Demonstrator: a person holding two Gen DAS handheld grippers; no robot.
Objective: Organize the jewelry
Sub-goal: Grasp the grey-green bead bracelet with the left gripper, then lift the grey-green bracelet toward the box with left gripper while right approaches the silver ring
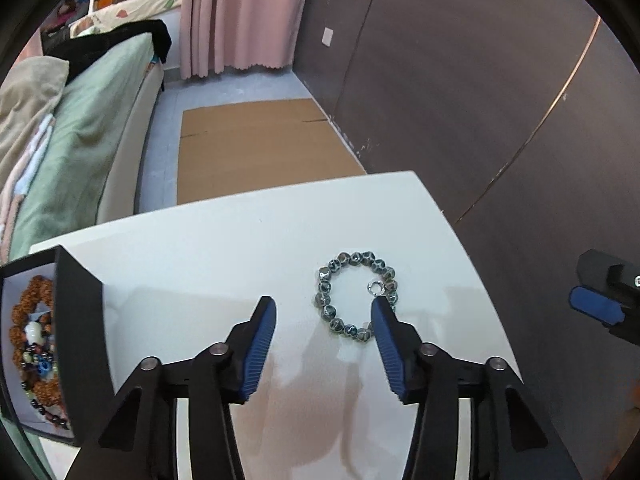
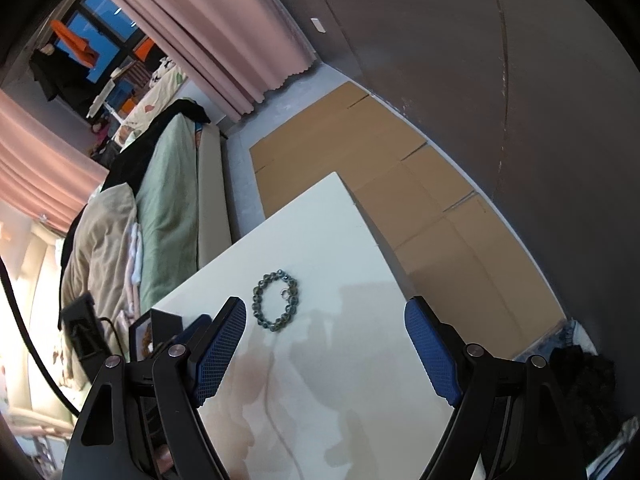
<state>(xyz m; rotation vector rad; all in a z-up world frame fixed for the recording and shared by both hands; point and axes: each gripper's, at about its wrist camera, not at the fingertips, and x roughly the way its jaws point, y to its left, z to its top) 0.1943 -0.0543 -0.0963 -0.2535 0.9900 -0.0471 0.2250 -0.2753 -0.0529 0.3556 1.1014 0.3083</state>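
bracelet flat on table, beside left gripper right finger | left released | right gripper released, behind it

- Both views evenly lit, indoor, moderately bright; sharp, no motion blur.
- White table bright, mild sheen; soft pinkish-grey shadows of the grippers on its near part.
- Strong fisheye bend: table edges and dark wall curve; black vignette in all corners.
- Right wrist view: window blue, daylight at far left edge washed out, overexposed.
- Dark wall dim, little detail.
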